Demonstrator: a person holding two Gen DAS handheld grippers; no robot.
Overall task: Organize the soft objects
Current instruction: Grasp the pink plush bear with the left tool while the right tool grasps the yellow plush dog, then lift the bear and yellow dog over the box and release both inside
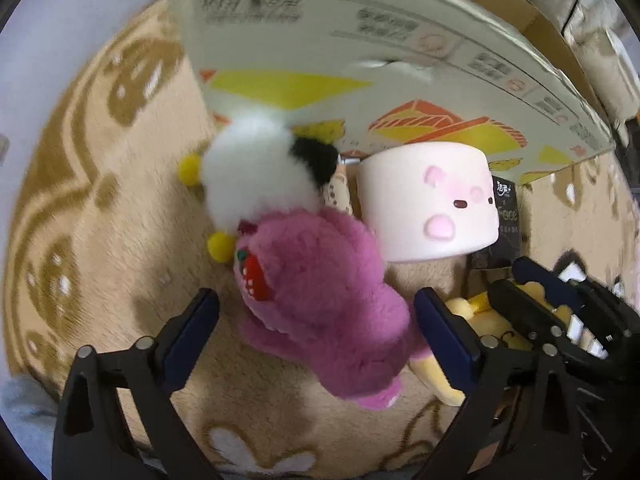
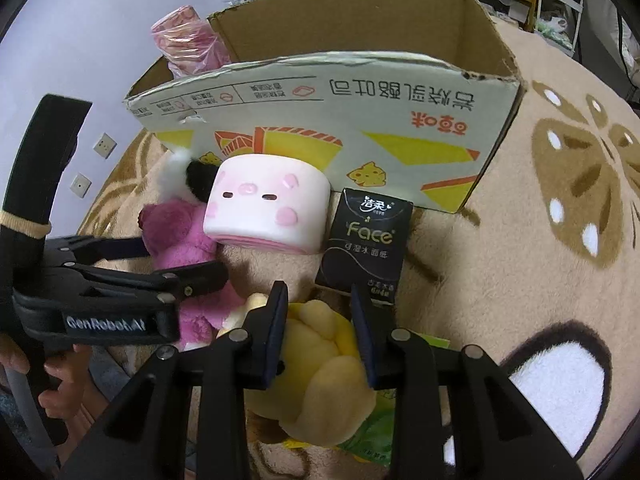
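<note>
A purple plush bear (image 1: 320,300) lies on the rug between the fingers of my open left gripper (image 1: 316,320), which straddles it without closing. It also shows in the right wrist view (image 2: 176,232). A white and black fluffy toy (image 1: 260,172) lies just beyond it. A pink squishy cube with a pig face (image 1: 432,204) (image 2: 264,208) sits against the cardboard box (image 2: 320,112). My right gripper (image 2: 320,336) has its fingers pressed on both sides of a yellow plush toy (image 2: 320,364) on the rug.
A black tissue pack (image 2: 364,244) stands by the box. A pink wrapped roll (image 2: 188,40) sticks out of the box's far left corner. A green packet (image 2: 372,440) lies under the yellow toy. The beige patterned rug (image 2: 540,220) spreads to the right.
</note>
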